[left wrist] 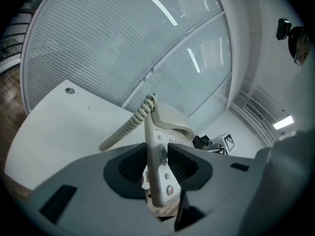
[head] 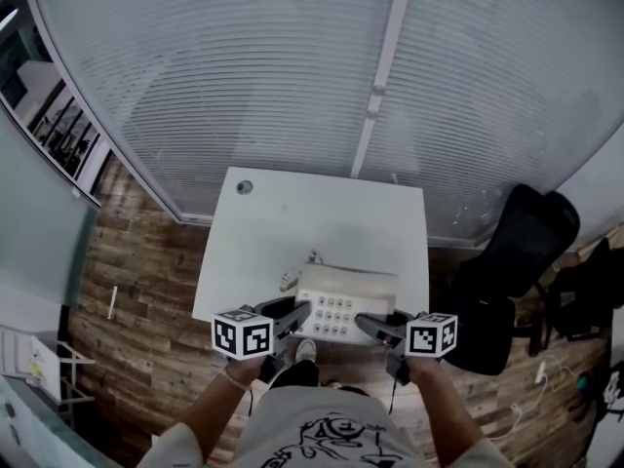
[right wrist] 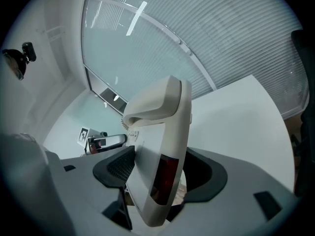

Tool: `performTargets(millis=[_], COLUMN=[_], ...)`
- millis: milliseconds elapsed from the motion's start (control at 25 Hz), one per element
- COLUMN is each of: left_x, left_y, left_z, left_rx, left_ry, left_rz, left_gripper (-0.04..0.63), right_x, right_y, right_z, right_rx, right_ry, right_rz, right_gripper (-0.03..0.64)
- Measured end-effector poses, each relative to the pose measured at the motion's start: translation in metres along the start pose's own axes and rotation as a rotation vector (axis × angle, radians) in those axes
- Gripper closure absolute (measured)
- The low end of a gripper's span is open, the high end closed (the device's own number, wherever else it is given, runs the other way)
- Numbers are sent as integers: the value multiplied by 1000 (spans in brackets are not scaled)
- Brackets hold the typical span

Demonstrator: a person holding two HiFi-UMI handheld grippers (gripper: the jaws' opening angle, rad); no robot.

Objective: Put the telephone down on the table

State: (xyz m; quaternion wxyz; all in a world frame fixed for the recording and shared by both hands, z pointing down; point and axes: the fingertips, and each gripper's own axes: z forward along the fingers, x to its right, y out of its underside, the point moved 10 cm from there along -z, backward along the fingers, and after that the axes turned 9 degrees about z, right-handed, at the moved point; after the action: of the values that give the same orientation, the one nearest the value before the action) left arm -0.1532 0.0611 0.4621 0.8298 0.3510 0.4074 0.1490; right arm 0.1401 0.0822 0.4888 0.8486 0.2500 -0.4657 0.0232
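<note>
The boxy off-white plastic desk telephone with keypad and coiled cord (head: pixel 343 305) hangs at lower centre, clamped on its side edges by the left gripper (head: pixel 295 312) and the right gripper (head: pixel 373 326), above the near edge of the white rectangular table (head: pixel 292 222). It looks not yet set down, so lowering it and letting go are left to do.

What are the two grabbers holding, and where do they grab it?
Both hold the telephone: the left gripper clamps its left edge, the right gripper its right edge.
</note>
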Motion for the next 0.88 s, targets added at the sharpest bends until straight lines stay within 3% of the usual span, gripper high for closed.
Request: performTargets(millis=[320, 880], left_x=[-32, -44], left_y=[-19, -29], left_z=[0, 3], left_rx=[-8, -8], left_ry=[17, 1], left_rz=[-11, -21], left_gripper=[468, 468], right_x=[-4, -1], right_y=[-15, -29], right_z=[30, 43], right_rx=[9, -3], right_ry=[5, 3], right_rz=[19, 23], right_gripper=[299, 298])
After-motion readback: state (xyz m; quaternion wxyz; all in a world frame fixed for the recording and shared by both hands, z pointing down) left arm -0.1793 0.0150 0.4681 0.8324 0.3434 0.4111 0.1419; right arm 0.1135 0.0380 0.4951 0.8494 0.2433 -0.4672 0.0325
